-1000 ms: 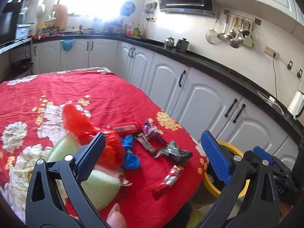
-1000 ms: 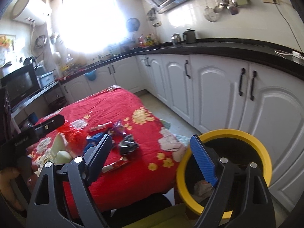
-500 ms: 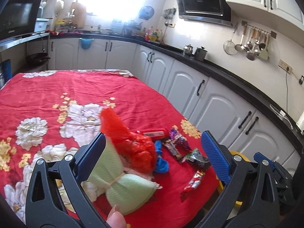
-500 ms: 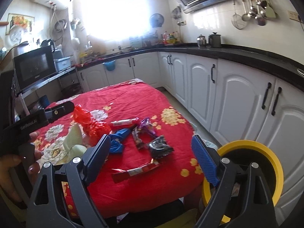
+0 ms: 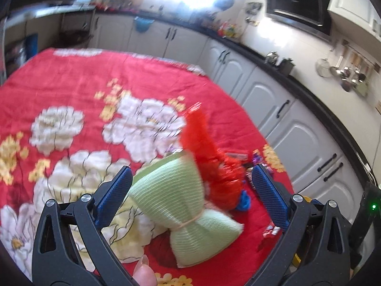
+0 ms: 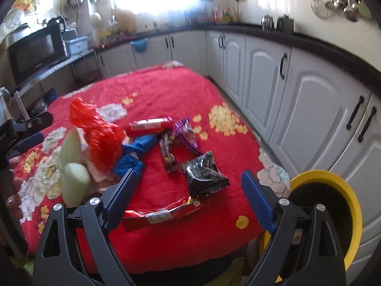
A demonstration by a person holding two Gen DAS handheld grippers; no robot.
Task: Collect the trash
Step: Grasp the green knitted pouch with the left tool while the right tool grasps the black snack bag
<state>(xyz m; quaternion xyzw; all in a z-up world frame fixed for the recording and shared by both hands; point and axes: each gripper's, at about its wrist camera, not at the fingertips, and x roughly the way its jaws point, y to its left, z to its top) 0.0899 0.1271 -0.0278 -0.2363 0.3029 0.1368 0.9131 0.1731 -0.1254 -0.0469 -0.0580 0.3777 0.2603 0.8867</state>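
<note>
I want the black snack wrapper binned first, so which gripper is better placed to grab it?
Right, probably. The right gripper is open and the black wrapper lies between its fingers, with the yellow-rimmed bin beside it. The left gripper frames the green bundle instead.

Yellow-rimmed bin (image 6: 352, 205) partly behind a blue-padded arm; its contents, perhaps paper, too dark.
</note>
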